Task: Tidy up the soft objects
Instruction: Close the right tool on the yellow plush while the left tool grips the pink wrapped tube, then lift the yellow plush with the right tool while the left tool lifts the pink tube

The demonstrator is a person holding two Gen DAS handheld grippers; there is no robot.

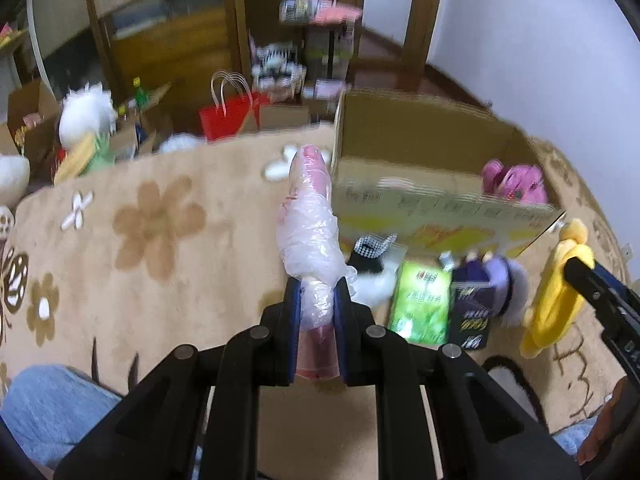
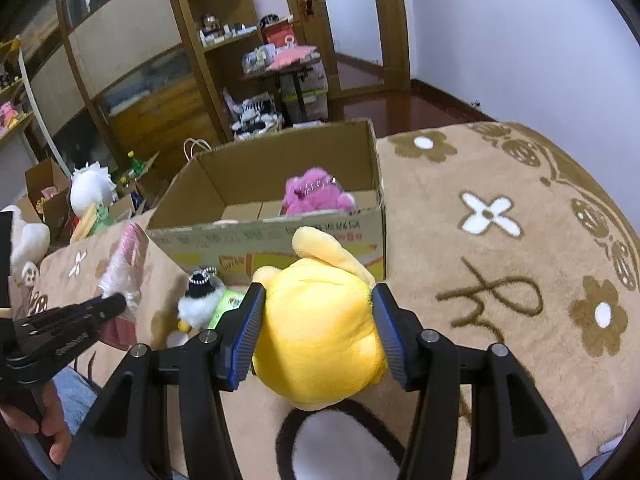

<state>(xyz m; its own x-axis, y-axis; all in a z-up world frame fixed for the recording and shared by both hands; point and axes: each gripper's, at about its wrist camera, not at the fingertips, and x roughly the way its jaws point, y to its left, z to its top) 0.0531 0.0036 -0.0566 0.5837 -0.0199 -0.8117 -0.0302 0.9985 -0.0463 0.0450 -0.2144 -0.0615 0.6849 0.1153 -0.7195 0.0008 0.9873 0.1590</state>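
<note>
The left gripper (image 1: 316,304) clamps a plastic-wrapped pink toy (image 1: 310,216), the right gripper (image 2: 318,330) squeezes a yellow plush (image 2: 318,320), and only the right view shows the cardboard box's (image 2: 280,236) pink plush (image 2: 316,196) clearly.

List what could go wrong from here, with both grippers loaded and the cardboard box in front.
1. The left gripper pinches the plastic-wrapped pink item only near its end; the long, slick wrap may slide or swing out.
2. The right gripper squeezes the rounded yellow plush; it might pop free.
3. The cardboard box already holds a pink plush, and its near wall is tall; either load could catch on the rim.
</note>
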